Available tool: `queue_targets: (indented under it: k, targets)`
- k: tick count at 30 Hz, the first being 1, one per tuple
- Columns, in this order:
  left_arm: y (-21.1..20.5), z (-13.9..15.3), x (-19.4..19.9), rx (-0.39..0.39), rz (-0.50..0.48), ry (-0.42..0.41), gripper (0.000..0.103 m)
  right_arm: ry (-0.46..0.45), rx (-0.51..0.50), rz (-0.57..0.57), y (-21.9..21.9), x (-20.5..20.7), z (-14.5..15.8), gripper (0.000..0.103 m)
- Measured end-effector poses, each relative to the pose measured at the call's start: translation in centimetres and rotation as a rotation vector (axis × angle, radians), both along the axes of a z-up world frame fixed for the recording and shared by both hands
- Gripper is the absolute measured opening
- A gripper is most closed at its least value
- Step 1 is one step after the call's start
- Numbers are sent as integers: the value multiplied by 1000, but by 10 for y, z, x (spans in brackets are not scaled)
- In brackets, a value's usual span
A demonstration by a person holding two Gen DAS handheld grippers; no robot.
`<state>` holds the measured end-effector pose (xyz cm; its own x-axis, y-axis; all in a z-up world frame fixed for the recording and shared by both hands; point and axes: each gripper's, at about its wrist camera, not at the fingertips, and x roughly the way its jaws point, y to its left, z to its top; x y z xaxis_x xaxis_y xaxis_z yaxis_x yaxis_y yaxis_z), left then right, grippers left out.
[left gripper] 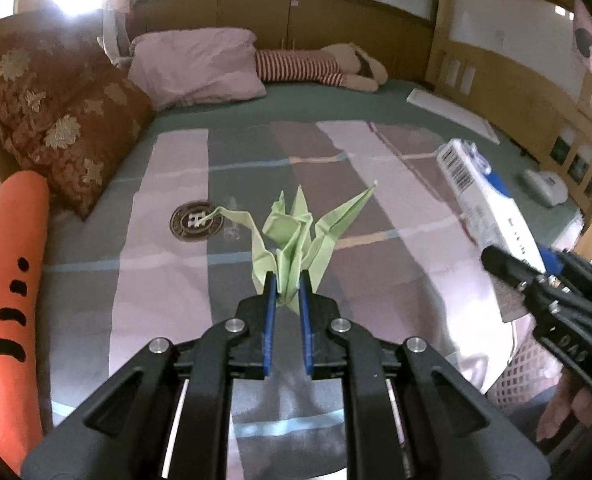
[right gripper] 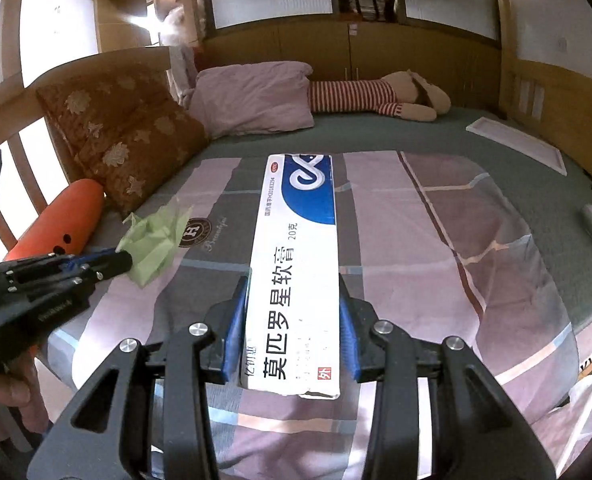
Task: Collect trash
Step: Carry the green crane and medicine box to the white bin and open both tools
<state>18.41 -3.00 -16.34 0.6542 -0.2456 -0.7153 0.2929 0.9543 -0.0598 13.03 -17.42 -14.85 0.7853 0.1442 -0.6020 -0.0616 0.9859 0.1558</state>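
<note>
left gripper (left gripper: 287, 284): clamps paper crane (left gripper: 296, 232) | right gripper (right gripper: 294, 320): apparently grips ointment box (right gripper: 296, 264)

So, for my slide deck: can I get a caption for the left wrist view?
Left gripper holding a green paper crane above the bed, right gripper alongside with a white-and-blue box.

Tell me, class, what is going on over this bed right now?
A person is gathering trash off the bed with hand-held tongs. The left tongs are shut on a green origami crane, held above the striped quilt. The right tongs are clamped on a long white-and-blue ointment box, also lifted clear. A white mesh basket shows at the bed's edge.
</note>
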Motion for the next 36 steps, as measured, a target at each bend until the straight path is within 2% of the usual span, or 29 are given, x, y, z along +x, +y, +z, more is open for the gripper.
queue_targets:
  k: [2,10,14,18,21,23,26,28,29,32,34,36]
  targets:
    - [3,-3,2,-17,3,19,12,1,-5,0,1,0,0,41]
    - [4,-5,5,0,8,20,12,11,-8,4,0,1,-2,41]
    - [0,-6,4,8,0,22,12,-29,29,-4,-13,-12,9,41]
    - [-1,-4,3,1,-21,12,12,-97,82,-90,-62,-70,36,41]
    - [-8,-1,-2,1,-60,-1,12,-129,61,-185,-110,-121,50,41]
    - [-18,3,-7,0,-93,-9,12,-129,14,-293,-151,-161,55,42]
    - [-44,17,-19,-21,-169,-30,12,-100,-16,-422,-199,-208,52,42]
    - [-76,29,-32,-34,-250,-43,12,-65,-23,-475,-219,-227,43,43]
    - [-92,33,-38,-45,-287,-38,12,-42,-20,-499,-229,-235,34,47]
    - [-154,45,-60,-96,-426,6,12,22,-18,-555,-250,-248,15,69]
    - [-200,52,-82,-120,-526,33,14,-4,-31,-625,-261,-260,17,74]
    - [-243,55,-106,-120,-619,46,15,-102,15,-707,-273,-279,33,81]
